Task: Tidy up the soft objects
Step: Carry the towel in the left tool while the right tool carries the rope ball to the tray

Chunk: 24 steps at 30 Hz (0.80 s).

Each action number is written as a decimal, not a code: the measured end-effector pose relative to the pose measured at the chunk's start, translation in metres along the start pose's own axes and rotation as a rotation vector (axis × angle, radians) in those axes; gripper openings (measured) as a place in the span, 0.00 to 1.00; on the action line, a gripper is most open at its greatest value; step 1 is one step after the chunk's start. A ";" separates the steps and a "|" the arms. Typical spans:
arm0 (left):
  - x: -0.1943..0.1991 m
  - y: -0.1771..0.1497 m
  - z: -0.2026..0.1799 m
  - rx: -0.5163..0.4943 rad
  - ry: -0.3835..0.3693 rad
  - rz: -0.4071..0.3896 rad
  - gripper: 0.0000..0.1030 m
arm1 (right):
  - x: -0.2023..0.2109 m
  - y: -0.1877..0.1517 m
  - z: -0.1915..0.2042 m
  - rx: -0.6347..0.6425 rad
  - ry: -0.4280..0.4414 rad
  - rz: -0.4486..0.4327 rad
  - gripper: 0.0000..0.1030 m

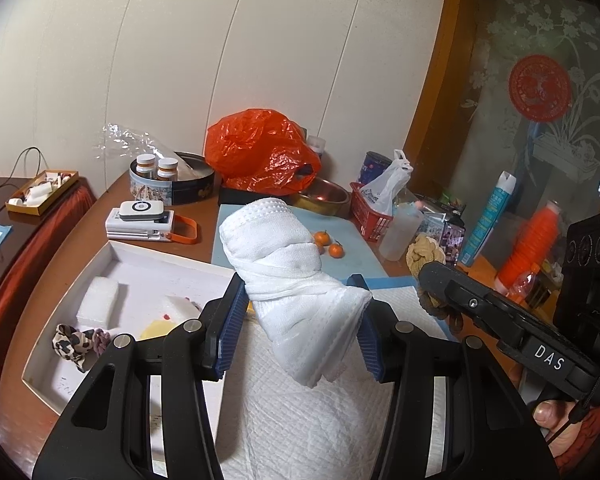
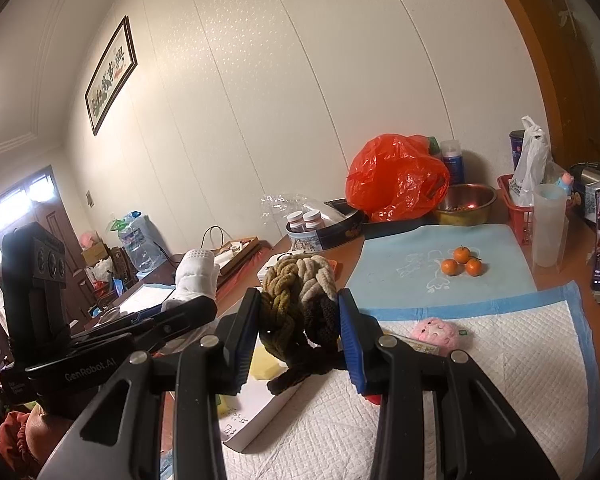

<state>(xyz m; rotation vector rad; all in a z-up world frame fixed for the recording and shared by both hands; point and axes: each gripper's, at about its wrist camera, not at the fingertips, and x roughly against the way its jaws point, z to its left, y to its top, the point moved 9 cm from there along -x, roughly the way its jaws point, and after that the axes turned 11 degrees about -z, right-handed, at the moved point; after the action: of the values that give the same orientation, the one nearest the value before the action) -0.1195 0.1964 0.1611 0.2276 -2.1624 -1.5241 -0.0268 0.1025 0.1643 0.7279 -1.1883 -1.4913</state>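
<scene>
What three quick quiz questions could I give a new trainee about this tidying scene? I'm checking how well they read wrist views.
1. True or false: the left gripper holds a white rolled towel.
2. What does the right gripper grip? A) pink plush toy B) braided rope knot
3. How many small oranges lie on the blue mat?

Key: 1 true; 2 B; 3 three.

Between the left gripper's (image 1: 304, 320) blue ribbed pads sits a white waffle-textured towel roll (image 1: 296, 276). The right gripper (image 2: 298, 332) clamps a braided rope knot (image 2: 300, 300) shading from cream through olive to dark brown. Left of the left gripper lies a leopard-print scrunchie (image 1: 74, 344); beyond it, an orange-red plastic bag (image 1: 260, 152). Right of the right gripper, a pink plush (image 2: 436, 332).
</scene>
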 end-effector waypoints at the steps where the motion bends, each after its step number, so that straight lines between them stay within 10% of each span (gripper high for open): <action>1: 0.001 0.000 0.002 0.002 0.002 -0.001 0.49 | -0.002 -0.001 0.001 0.001 0.001 0.002 0.38; 24: 0.023 0.003 0.053 0.037 0.051 -0.013 0.49 | -0.024 -0.013 0.042 0.028 0.034 0.043 0.38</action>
<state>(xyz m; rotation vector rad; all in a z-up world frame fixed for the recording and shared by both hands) -0.1641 0.2328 0.1562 0.2901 -2.1547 -1.4709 -0.0628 0.1378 0.1619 0.7395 -1.1939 -1.4243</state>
